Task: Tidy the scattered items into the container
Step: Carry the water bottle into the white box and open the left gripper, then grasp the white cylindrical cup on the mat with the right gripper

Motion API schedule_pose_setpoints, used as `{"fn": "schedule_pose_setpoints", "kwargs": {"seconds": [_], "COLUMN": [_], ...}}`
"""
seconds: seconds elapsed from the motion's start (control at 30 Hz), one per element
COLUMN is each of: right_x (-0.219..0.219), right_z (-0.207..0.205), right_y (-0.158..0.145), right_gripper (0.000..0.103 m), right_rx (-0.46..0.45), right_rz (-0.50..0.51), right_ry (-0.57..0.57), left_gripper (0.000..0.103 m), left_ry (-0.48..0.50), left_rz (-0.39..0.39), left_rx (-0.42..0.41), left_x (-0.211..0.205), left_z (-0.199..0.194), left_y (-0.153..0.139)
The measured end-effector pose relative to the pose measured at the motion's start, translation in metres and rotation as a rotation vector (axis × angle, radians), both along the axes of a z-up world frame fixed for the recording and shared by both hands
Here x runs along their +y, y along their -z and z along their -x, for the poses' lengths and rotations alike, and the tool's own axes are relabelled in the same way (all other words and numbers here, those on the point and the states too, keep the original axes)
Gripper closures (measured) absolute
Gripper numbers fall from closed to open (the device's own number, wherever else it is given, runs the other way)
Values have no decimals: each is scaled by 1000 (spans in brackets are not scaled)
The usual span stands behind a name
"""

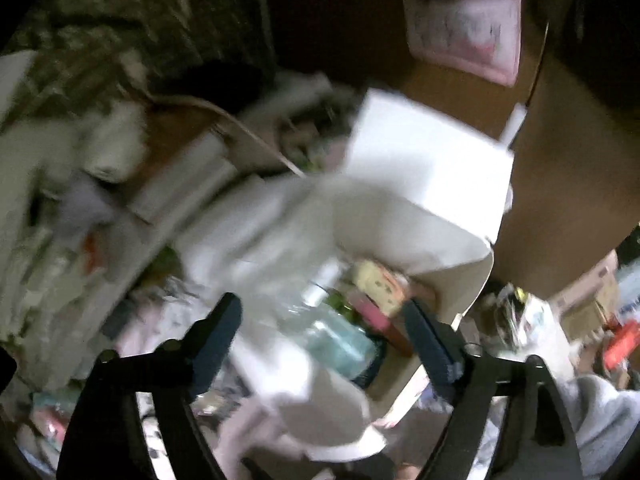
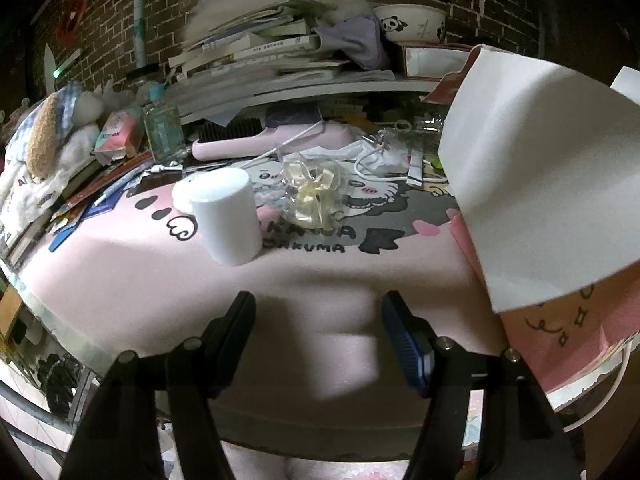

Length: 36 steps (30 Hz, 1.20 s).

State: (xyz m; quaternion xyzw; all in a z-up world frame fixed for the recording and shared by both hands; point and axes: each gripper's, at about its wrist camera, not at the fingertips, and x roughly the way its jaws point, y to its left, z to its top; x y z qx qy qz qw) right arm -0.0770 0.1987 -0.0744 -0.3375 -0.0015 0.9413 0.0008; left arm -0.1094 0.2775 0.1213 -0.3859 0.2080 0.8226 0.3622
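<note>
Partly done: paper bag already holds items, white cylinder and clear wrapper remain beside it, both grippers' jaws wide, empty.

The whole left wrist view is smeared by motion blur. Contents inside the white paper bag are seen only as blurred shapes, unidentifiable. From the right wrist, that bag is cut off by the right edge; clutter behind it is hidden.
</note>
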Motion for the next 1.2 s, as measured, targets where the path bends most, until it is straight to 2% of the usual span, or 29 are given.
{"fn": "schedule_pose_setpoints", "kwargs": {"seconds": [0.1,0.27,0.43,0.53,0.63,0.73,0.8,1.0,1.2], "right_x": [-1,-3,-15,-21,-29,-37,-42,-50,-56], "right_z": [-7,-20,-14,-6,1,12,21,48,65], "right_y": [-3,-7,-10,-14,-19,-18,-18,-13,-8], "right_gripper": [41,41,41,41,41,40,40,40,42], "right_rx": [48,148,149,139,137,119,99,30,-19], "right_rz": [-13,-25,-36,10,20,7,1,23,14], "right_ry": [4,10,-30,-98,-150,-159,-156,-161,-133], "left_gripper": [12,11,11,11,11,11,11,11,11], "left_ry": [-55,-210,-358,-466,-574,-651,-664,-667,-650], "left_rz": [-66,-108,-228,-292,-279,-271,-280,-266,-280], "left_rx": [79,189,214,213,208,178,151,93,68], "left_x": [-41,-111,-192,-242,-277,-300,-307,-308,-304], "left_z": [-10,-17,-35,-53,-62,-65,-66,-58,-58], "left_y": [-13,-6,17,43,70,92,103,129,137]}}
